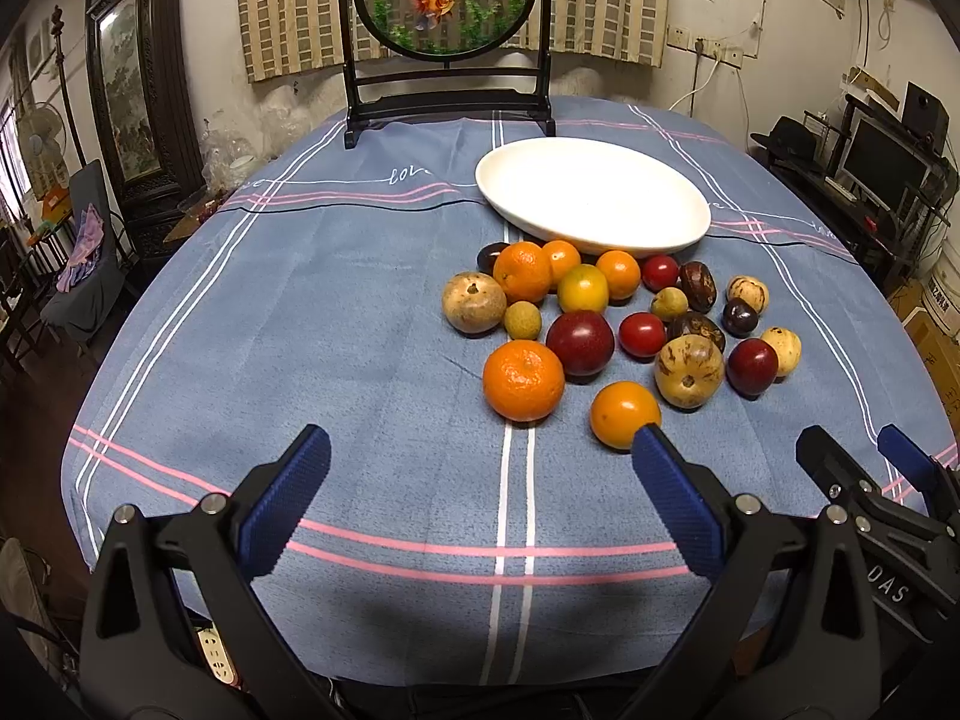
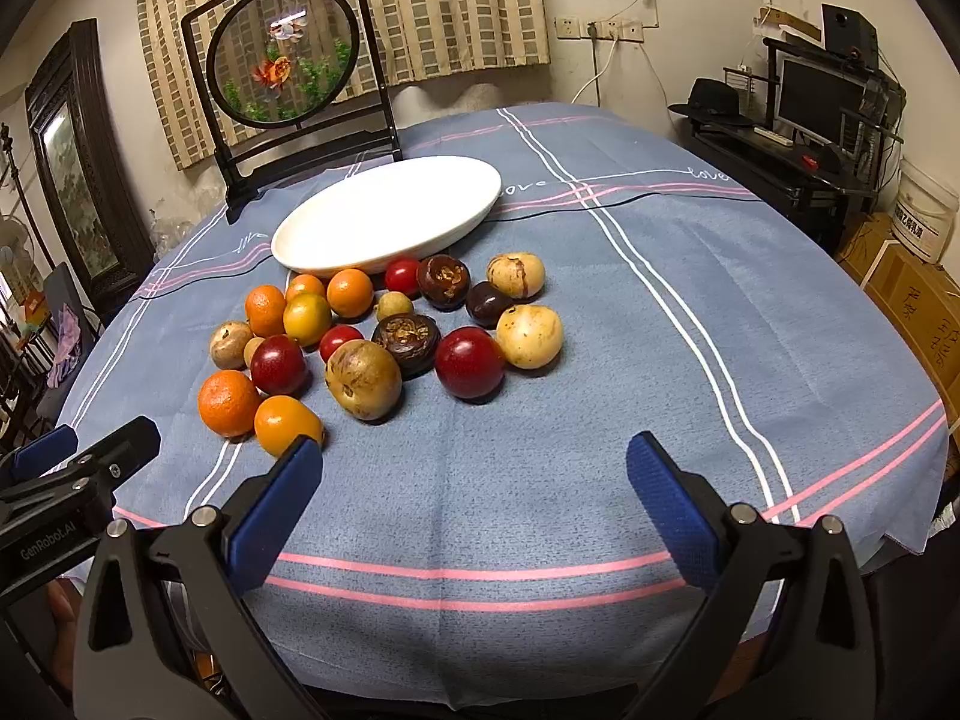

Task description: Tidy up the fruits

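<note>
Left gripper [image 1: 480,456] agape — orange fruit [image 1: 624,413] beside right fingertip.

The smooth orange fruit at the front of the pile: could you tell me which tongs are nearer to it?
Left. The left tongs have their right tip right beside the smooth orange fruit; the right tongs, also open, sit farther to its right.

Right gripper [image 2: 474,468] hangs above the worktop [image 2: 540,480], jaws wide apart and empty. Fruits [image 2: 384,336] lie loose on the cloth, clustered just before the plate [image 2: 384,210]. Plate holds nothing. Left gripper [image 2: 84,456] shows at the left edge.
</note>
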Motion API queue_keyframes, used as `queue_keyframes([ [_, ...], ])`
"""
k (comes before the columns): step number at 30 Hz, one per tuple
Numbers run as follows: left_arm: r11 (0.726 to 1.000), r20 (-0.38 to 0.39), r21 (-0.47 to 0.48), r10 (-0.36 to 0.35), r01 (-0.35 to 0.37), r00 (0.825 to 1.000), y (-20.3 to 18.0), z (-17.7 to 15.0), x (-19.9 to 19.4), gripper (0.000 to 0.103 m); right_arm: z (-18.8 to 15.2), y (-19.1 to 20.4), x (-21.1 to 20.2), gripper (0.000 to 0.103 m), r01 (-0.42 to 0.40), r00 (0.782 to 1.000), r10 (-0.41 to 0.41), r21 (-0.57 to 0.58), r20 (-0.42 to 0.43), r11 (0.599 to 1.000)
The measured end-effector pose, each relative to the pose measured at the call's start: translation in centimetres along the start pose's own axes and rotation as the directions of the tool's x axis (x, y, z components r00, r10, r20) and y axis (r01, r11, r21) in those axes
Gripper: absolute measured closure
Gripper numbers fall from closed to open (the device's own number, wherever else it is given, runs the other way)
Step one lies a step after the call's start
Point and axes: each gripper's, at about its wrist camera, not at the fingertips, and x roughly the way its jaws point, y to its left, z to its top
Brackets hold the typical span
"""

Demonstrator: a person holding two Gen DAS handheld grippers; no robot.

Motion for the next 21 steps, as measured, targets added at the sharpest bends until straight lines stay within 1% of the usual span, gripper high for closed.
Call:
queue_keyframes([
  [21, 1.000, -0.005, 0.003, 0.001, -0.001, 1.000, -0.15, -0.18, 0.22, 0.002, 0.02, 0.12, 0.13, 0.001, 0.000, 1.000, 0.000, -0.005, -0.009, 1.000],
])
